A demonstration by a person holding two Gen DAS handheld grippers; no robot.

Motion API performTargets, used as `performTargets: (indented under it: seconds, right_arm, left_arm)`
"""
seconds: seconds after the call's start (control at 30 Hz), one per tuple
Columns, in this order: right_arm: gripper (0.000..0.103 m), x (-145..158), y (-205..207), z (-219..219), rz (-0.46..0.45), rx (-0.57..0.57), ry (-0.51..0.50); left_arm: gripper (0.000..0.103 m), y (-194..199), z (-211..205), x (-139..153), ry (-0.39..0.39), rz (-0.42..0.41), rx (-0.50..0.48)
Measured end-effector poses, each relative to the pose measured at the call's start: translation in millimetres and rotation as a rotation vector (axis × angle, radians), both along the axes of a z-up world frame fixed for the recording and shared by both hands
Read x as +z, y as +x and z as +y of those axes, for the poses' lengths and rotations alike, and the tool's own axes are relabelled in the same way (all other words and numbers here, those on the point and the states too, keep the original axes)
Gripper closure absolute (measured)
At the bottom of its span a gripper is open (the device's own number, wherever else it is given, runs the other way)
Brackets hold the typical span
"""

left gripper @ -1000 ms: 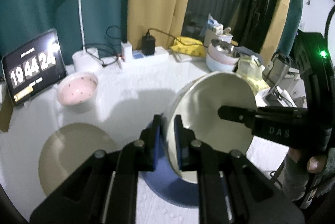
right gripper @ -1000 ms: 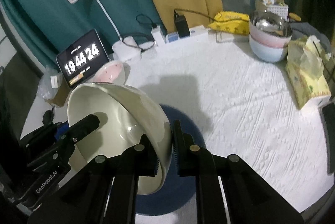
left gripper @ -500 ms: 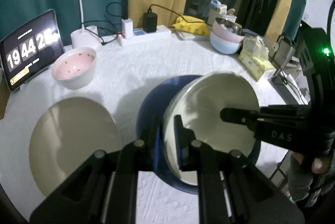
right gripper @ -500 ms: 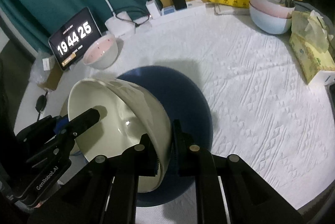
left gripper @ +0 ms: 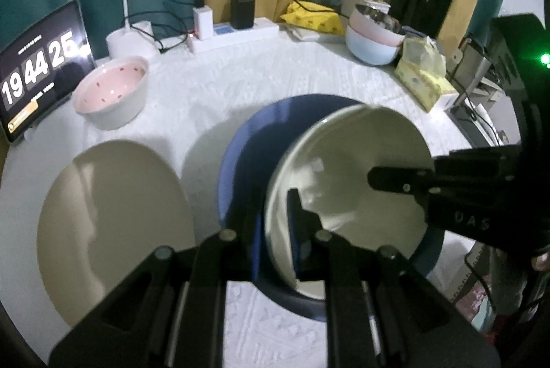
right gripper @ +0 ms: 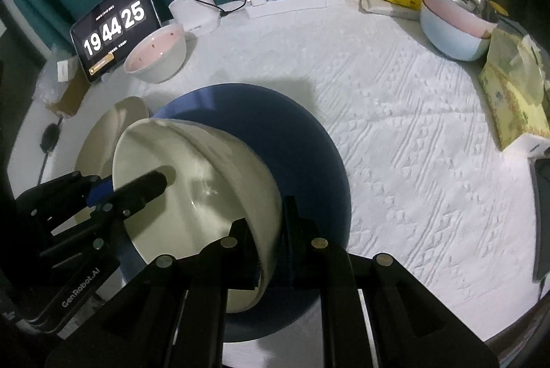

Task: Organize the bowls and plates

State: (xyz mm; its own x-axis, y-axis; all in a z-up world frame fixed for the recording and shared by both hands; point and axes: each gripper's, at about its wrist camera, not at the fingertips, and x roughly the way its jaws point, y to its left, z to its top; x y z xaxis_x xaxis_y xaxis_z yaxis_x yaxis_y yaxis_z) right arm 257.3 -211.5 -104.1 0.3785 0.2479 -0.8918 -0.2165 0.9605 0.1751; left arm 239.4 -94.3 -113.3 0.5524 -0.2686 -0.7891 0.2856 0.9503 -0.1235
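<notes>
Both sets of jaws are pinched nearly shut on the same cream bowl [left gripper: 347, 182]. My left gripper [left gripper: 275, 230] has the bowl's near-left rim, one finger inside and one outside, and my right gripper [right gripper: 270, 237] is clamped on the opposite wall the same way. So the bowl hangs between the two, tipped on its side with its opening facing left, right over the big blue plate [right gripper: 292, 141] in the middle of the tabletop [right gripper: 412, 134]. I can't tell whether its bottom edge is touching the plate yet.

Left of the blue plate sits a flat beige plate [left gripper: 113, 223], just beside it. Further back on the left there's a pink bowl [left gripper: 111, 91] next to the clock screen [left gripper: 37, 72]. Far right is a stack of bowls [right gripper: 453, 20] with a metal one on top, and a yellow tissue pack [right gripper: 515, 99] near it.

Compared with a second ago, the bowl has come down: back then it blocked most of the blue plate in both views, and now the whole far half of the plate shows behind it. The grip hasn't changed, and the clock ticked over from 24 to 25.
</notes>
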Motion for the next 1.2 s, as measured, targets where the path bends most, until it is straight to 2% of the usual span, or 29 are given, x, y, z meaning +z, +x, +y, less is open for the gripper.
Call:
performTargets:
  seconds: [0.13, 0.23, 0.33, 0.67, 0.87, 1.1, 1.2]
  right_arm:
    - [0.089, 1.4, 0.4, -0.8, -0.002, 0.011, -0.010]
    - [0.080, 8.3, -3.3, -3.9, -0.037, 0.007, -0.011]
    - [0.077, 17.1, -6.7, -5.8, -0.081, 0.007, -0.004]
    - [0.077, 31.5, 2.1, -6.7, -0.214, 0.002, 0.088]
    - [0.077, 31.7, 22.8, 8.8, -0.225, 0.023, 0.094]
    - [0.077, 14.4, 37.7, 21.3, -0.159, 0.042, 0.066]
    - [0.077, 13.6, 36.5, 25.1, -0.163, 0.050, 0.040]
  left_arm:
    - [0.089, -0.8, 1.0, -0.3, -0.007, 0.011, -0.007]
    - [0.089, -1.7, 2.8, 0.3, -0.007, 0.007, -0.004]
    - [0.089, -2.4, 6.7, 4.8, -0.007, -0.012, 0.007]
    - [0.089, 13.1, 17.9, 18.8, -0.019, -0.072, 0.056]
    - [0.089, 27.7, 11.7, 15.2, -0.004, -0.078, 0.066]
    - [0.089, 29.5, 5.1, 13.7, 0.030, -0.095, 0.067]
    - [0.088, 28.1, 1.3, 12.7, 0.057, -0.114, 0.063]
